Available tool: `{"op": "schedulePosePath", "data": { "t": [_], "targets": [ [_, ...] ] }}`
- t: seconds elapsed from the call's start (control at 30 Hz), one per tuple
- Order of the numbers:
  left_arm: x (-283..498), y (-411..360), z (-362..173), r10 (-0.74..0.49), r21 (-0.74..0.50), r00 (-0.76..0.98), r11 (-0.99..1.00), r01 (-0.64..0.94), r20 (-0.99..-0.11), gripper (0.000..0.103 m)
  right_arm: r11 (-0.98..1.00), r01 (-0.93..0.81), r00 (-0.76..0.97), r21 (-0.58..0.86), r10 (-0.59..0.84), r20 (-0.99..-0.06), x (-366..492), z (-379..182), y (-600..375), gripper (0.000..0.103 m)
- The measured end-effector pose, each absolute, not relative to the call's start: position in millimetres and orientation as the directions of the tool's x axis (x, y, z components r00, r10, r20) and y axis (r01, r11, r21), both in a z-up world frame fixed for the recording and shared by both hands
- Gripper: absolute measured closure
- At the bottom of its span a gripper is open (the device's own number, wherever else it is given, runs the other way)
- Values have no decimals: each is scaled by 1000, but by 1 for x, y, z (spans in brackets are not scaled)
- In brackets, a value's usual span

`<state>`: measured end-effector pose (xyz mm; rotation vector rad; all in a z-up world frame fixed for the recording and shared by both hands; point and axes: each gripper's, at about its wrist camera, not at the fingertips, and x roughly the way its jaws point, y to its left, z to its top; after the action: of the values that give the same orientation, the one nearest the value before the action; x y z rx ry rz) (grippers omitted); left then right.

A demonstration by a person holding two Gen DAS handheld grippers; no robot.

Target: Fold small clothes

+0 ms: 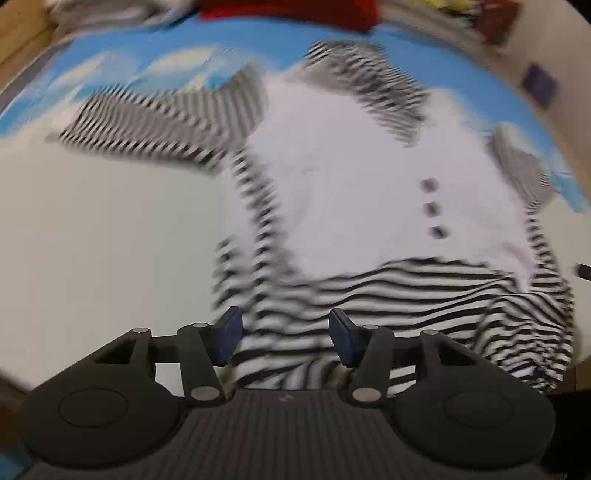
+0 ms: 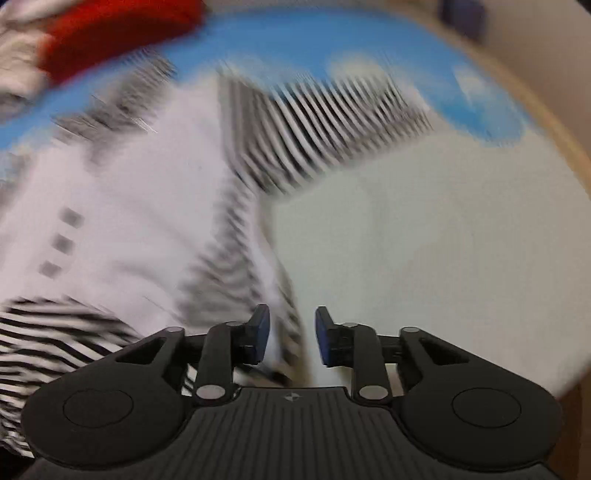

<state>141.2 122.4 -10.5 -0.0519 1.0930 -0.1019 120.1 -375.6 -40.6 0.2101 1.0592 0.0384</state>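
A small garment [image 1: 351,177] lies spread on the table: white body, black-and-white striped sleeves and hem, three dark buttons [image 1: 430,208]. It also shows in the right wrist view [image 2: 122,206]. My left gripper [image 1: 285,338] is open, its jaws apart over the striped near hem with nothing between them. My right gripper [image 2: 291,334] is open over the garment's right side seam at the near edge, empty. Both views are motion-blurred.
The table [image 1: 92,229] has a white and sky-blue cloud-pattern cover. A red cloth [image 1: 295,11] lies at the far edge, also in the right wrist view [image 2: 118,33], beside grey-white fabric [image 2: 18,66]. A wooden rim [image 2: 554,122] borders the right side.
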Motion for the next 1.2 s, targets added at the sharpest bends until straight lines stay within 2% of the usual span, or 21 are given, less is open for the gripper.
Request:
{"op": "schedulePosePath", "data": {
  "t": [0.03, 0.1, 0.17, 0.23, 0.3, 0.4, 0.5, 0.6, 0.67, 0.73, 0.8, 0.9, 1.03, 1.2],
  "targets": [
    [141, 114, -11, -139, -111, 450, 990, 88, -882, 47, 971, 0, 484, 237, 208, -850, 118, -39, -365, 53],
    [145, 100, -18, -194, -150, 412, 979, 137, -890, 48, 955, -107, 433, 276, 295, -852, 113, -42, -344, 52],
    [146, 88, -32, -182, -127, 364, 977, 169, -914, 50, 936, -222, 367, 272, 339, -866, 110, -50, -319, 52],
    [147, 82, -51, -95, -45, 276, 982, 184, -956, 58, 927, -302, 298, 225, 315, -901, 108, -64, -296, 52],
    [144, 84, -70, -39, -8, 165, 983, 185, -986, 59, 920, -350, 191, 174, 253, -948, 107, -83, -285, 53],
    [138, 77, -67, -30, 14, 167, 967, 254, -986, 59, 899, -406, 122, 162, 229, -966, 98, -93, -279, 54],
    [136, 80, -48, -88, -30, 256, 974, 223, -963, 59, 901, -369, 110, 227, 284, -952, 99, -86, -287, 67],
    [140, 84, -33, -134, -80, 338, 983, 167, -932, 57, 902, -356, 194, 243, 326, -925, 104, -70, -297, 67],
    [150, 83, -38, -78, -39, 308, 991, 131, -948, 57, 922, -325, 209, 210, 286, -935, 110, -75, -305, 67],
    [156, 84, -52, -9, 21, 226, 991, 130, -974, 57, 942, -311, 145, 129, 181, -973, 112, -92, -305, 67],
    [155, 80, -56, -11, 20, 224, 990, 137, -975, 57, 941, -318, 148, 113, 167, -975, 111, -93, -304, 67],
    [162, 89, -32, -45, -28, 387, 998, 50, -921, 57, 947, -291, 244, 139, 214, -946, 115, -73, -305, 67],
    [168, 106, 10, 43, -36, 634, 993, -111, -772, 52, 971, -186, 399, 152, 216, -891, 131, -49, -317, 67],
    [205, 126, 31, 135, 10, 722, 985, -175, -679, 52, 992, -80, 620, 101, 129, -774, 152, -17, -322, 67]
  ]
}}
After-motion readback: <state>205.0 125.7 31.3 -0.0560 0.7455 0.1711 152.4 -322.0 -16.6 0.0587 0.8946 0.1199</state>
